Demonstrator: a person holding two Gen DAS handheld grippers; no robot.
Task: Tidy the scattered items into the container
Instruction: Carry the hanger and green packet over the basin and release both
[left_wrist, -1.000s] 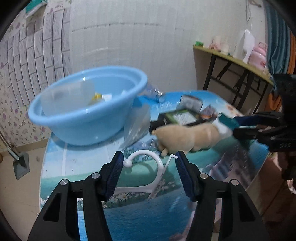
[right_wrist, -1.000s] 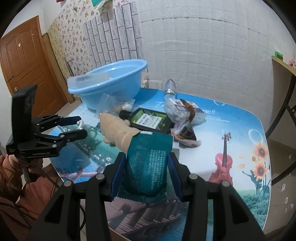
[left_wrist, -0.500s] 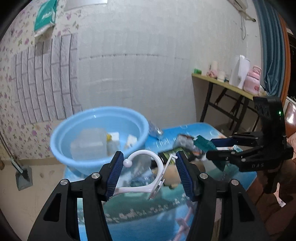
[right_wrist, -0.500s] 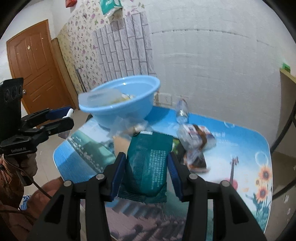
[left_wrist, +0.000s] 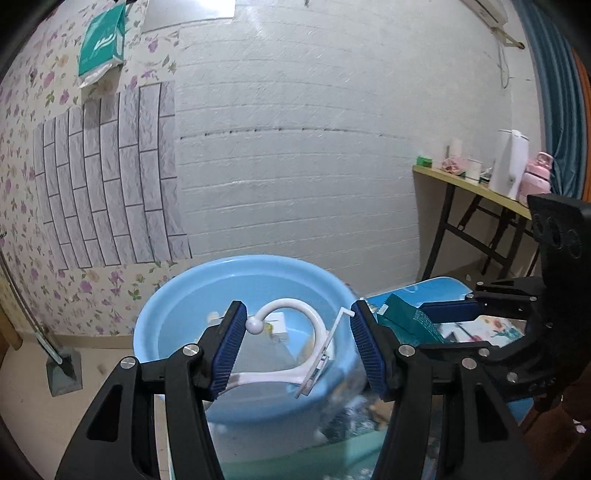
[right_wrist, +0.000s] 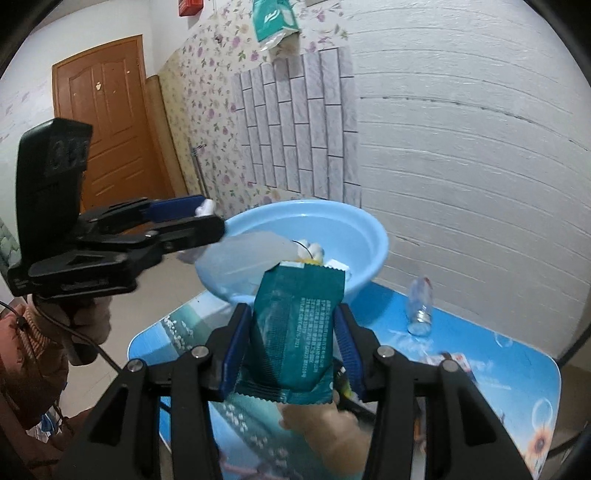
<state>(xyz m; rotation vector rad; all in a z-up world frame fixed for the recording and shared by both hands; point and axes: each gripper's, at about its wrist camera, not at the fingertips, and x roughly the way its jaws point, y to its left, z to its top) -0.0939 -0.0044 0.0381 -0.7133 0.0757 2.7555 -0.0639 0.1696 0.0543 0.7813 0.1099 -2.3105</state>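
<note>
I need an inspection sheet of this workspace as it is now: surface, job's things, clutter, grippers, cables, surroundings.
Surface: table with printed blue scenery cover.
Job's things: blue basin on the table, already holding small items; white hook; green packet.
Clutter: clear bottle lying near the wall; wrapped packets, blurred.
Grippers: left gripper shut on the hook, before the basin; right gripper shut on the packet.
Cables: black cable hanging from the left handle.
Surroundings: wooden door, side shelf with containers.
</note>
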